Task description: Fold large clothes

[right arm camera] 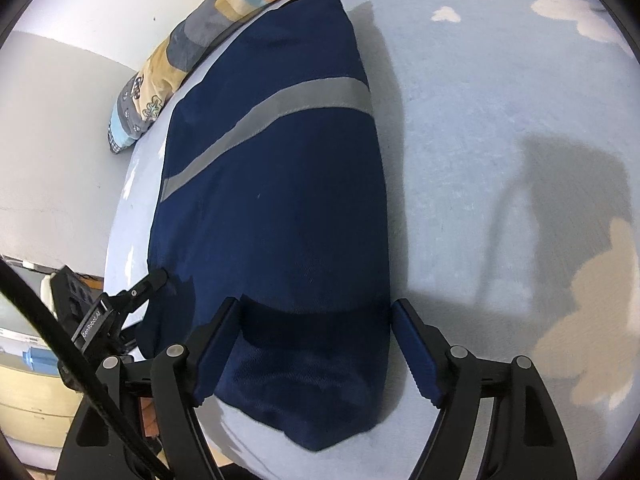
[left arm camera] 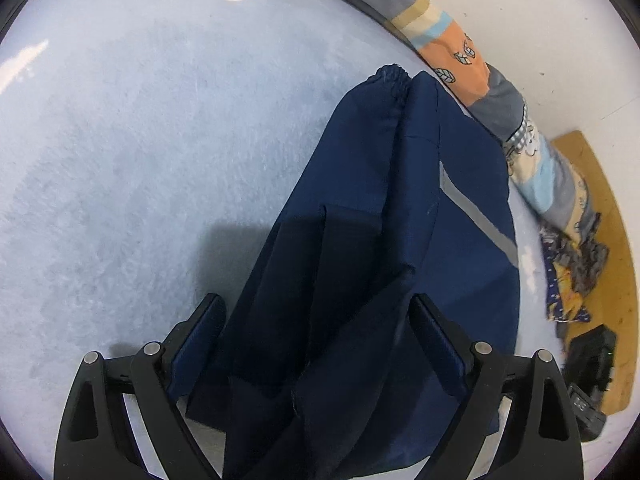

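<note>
Left wrist view: one left gripper [left arm camera: 318,322], two black fingers [left arm camera: 200,336] with blue pads, spread wide. One navy blue garment with a grey reflective stripe [left arm camera: 400,208] lies folded on the pale blue fuzzy bed cover [left arm camera: 140,140], toward the bed's right edge as seen here; its near end bunches up between the two fingers, cloth against both pads, not pinched. One gathered cuff shows at the garment's far end. One grey stripe visible on it. One long patchwork pillow in orange, grey and light blue [left arm camera: 464,56] runs along the far edge of the bed, just beside the garment's far end. Past the bed edge: one wooden board [left arm camera: 616,240], one crumpled dark patterned cloth [left arm camera: 572,268] on it, one black device [left arm camera: 588,364] near the lower right.

Right wrist view: one right gripper [right arm camera: 316,334], two black fingers [right arm camera: 416,344] with blue pads, spread apart, straddling the near end of the same garment [right arm camera: 280,184]; nothing pinched. The garment lies flat along the bed's left edge, one grey stripe crossing it diagonally. The left gripper [right arm camera: 154,280] shows at the garment's left edge, touching the cloth; finger state not readable here. The bed cover [right arm camera: 500,120] has white cloud shapes and one tan patch. The pillow [right arm camera: 192,48] sits at the far left edge. One white wall [right arm camera: 60,120] behind.
</note>
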The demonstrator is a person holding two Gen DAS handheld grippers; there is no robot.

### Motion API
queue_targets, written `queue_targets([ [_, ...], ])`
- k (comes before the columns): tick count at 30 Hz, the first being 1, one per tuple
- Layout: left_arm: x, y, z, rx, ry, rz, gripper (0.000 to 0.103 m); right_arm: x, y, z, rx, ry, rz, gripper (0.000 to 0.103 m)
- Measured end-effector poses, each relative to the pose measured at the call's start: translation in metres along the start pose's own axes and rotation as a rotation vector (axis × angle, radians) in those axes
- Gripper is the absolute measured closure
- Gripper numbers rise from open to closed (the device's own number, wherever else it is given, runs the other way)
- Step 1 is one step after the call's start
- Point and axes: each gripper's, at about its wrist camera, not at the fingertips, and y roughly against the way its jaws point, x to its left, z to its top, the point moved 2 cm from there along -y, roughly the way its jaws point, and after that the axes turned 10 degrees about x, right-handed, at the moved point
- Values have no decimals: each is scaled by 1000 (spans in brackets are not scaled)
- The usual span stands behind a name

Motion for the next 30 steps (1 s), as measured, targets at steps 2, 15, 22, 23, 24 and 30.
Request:
queue_targets([
  [2,1,-2,3,7,-17,-11,9,-6,-3,3,9,-22,30,20],
  [15,2,-3,11,34,-40,-62,6,-9,-8,7,16,-7,54,13],
  [22,5,-2,14,52,-19,-101,6,3,-15,7,40,79,17,3],
  [23,5,-2,15,52,-16,-107,6,3,-15,7,38,80,22,2],
  [24,6,-2,16,52,-13,-114,6,2,-15,7,38,75,26,2],
  [30,9,-1,21,57,26,-158,6,-7,-11,13,18,29,99,2],
])
